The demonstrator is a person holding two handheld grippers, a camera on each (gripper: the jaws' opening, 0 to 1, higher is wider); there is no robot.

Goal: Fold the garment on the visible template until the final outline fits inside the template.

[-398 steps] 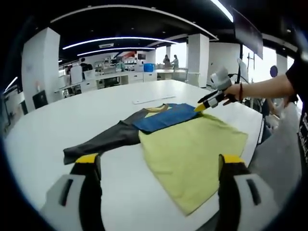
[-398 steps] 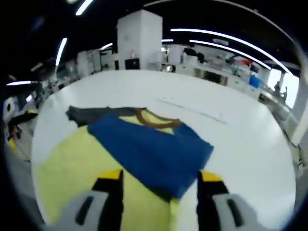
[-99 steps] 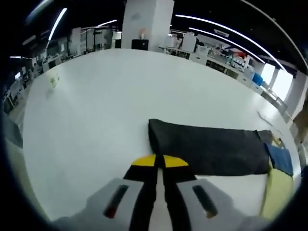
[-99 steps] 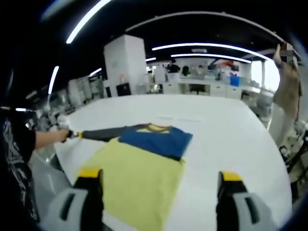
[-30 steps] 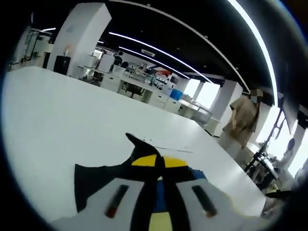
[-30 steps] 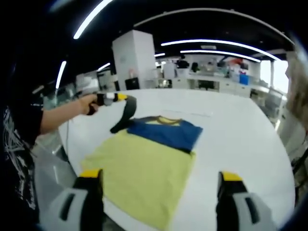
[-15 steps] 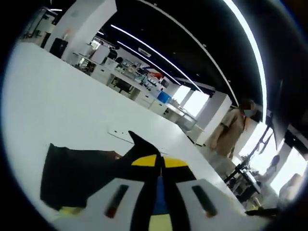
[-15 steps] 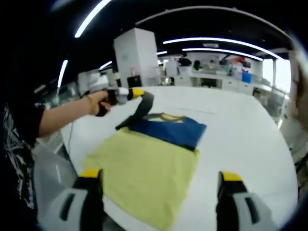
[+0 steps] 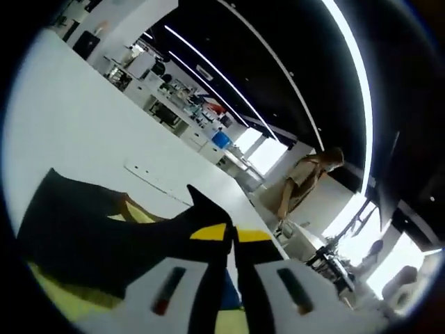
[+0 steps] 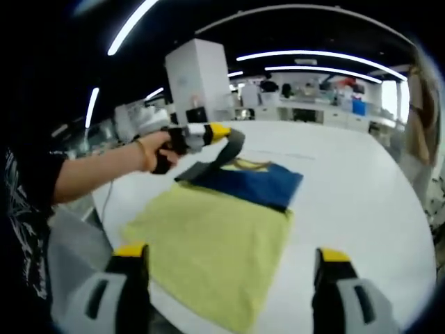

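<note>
My left gripper [image 10: 221,131] pinches the dark sleeve [image 10: 217,157], lifted above the garment [image 10: 212,233] on the white table [image 10: 348,202] (yellow body, blue sleeve [image 10: 254,182] folded across). My right gripper [image 10: 228,261] hangs wide apart, holding nothing, short of the garment's near hem.

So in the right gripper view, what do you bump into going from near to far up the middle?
Yellow body of the garment → blue sleeve folded across it → bare white table → the far row of desks.
</note>
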